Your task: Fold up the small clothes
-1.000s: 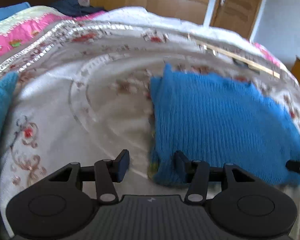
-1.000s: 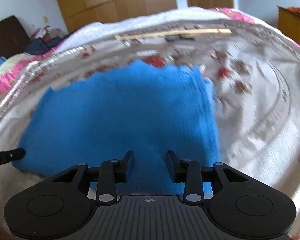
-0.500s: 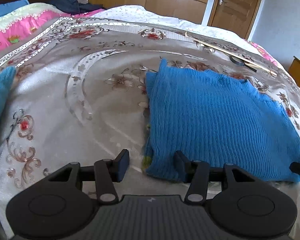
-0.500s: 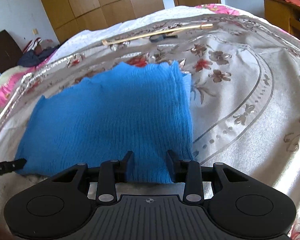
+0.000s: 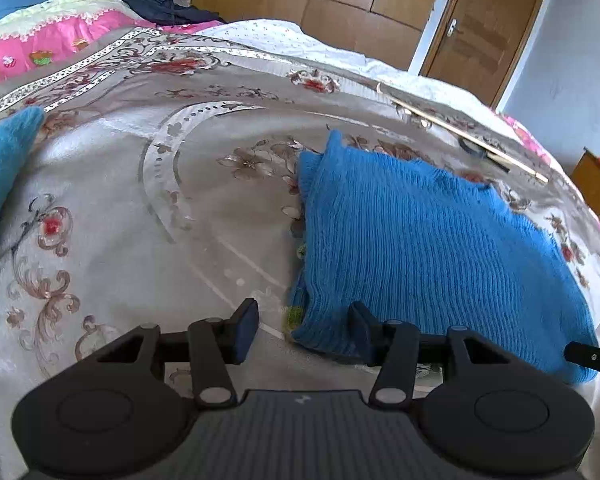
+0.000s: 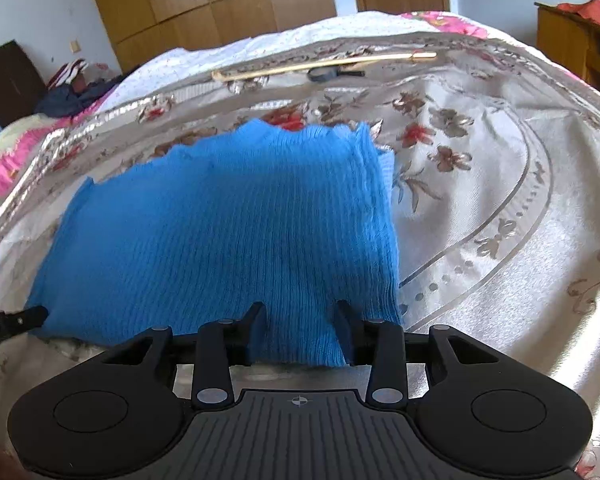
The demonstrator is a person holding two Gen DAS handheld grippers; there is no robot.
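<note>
At the far left a teal cloth [image 5: 0, 160] lies on my floral bedspread [image 5: 120, 208]; my left gripper [image 5: 304, 330] hovers low over the spread, its jaws standing well apart, the folded blue knit sweater's [image 5: 428, 248] near left corner between them but not pressed by either pad; the sweater lies flat in the middle of the bed, ribbed side up; my right gripper [image 6: 300, 330] sits at its near right corner, jaws set narrower with the sweater's hem between them, though whether the pads press the knit I cannot tell; beyond the sweater a thin wooden stick [image 6: 324, 66] lies across the spread, a wooden wardrobe [image 6: 220, 4] behind.
</note>
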